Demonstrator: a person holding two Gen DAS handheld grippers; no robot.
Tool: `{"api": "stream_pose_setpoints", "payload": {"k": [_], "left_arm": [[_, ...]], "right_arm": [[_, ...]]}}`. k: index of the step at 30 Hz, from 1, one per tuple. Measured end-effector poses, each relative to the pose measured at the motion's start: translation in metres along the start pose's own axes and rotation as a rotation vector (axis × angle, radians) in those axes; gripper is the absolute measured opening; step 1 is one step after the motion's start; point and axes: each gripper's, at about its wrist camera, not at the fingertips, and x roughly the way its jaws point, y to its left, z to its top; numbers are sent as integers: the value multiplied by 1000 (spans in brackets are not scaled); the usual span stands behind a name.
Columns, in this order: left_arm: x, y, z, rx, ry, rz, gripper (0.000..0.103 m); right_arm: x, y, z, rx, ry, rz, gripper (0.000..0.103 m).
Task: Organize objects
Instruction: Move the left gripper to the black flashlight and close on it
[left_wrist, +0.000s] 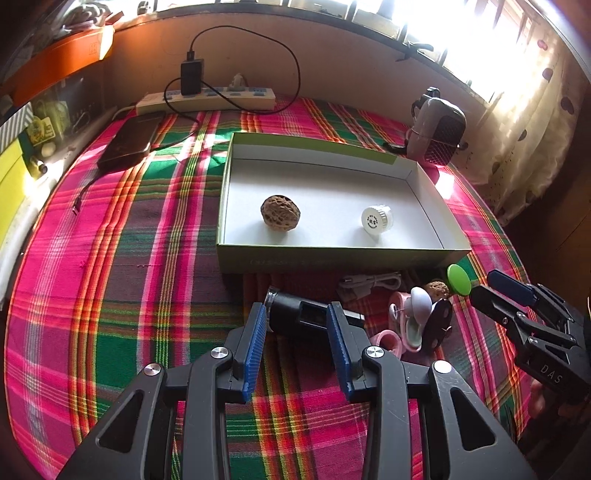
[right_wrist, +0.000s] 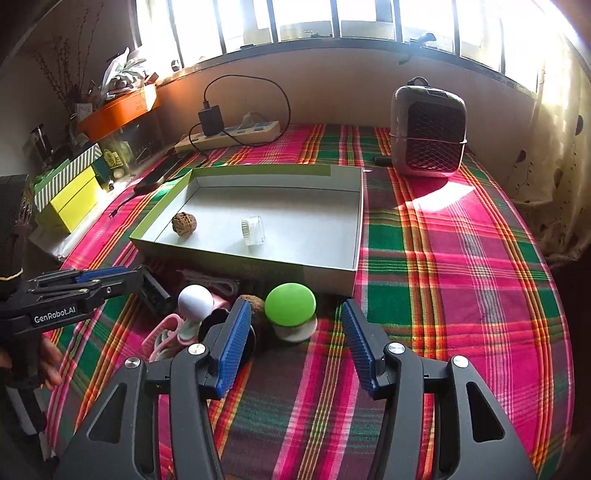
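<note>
The round green plastic lid (right_wrist: 290, 304) lies on the checked cloth (right_wrist: 443, 277), just in front of the shallow green box (right_wrist: 334, 275). The right gripper (right_wrist: 291, 347) is open wide and empty. The lid looks light, hard and smooth, so pinch its edges.

The bench (right_wrist: 461, 266) is covered with a pink, green and orange checked cloth. On it lies an open shallow box (right_wrist: 354, 236), and just before its near wall a green-topped round thing (right_wrist: 290, 304), a white cable (left_wrist: 369, 284), a black tube (left_wrist: 295, 314) and pink items (right_wrist: 166, 332). Far back lie a power strip (right_wrist: 236, 134), a dark flat device (left_wrist: 129, 140) and a small heater (right_wrist: 428, 129).
</note>
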Motion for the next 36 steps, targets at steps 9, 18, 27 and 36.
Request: {"api": "stream_pose_setpoints", "payload": {"k": [9, 18, 27, 36], "left_arm": [[5, -12, 0, 23, 20, 12, 32], [8, -18, -1, 38, 26, 53, 32], [2, -10, -5, 46, 29, 71, 33], [-4, 0, -8, 64, 23, 106, 33]], "right_arm": [[5, 15, -12, -37, 28, 30, 53], [7, 20, -16, -44, 35, 43, 53], [5, 30, -22, -70, 49, 59, 53], [4, 57, -30, -142, 78, 86, 53]]}}
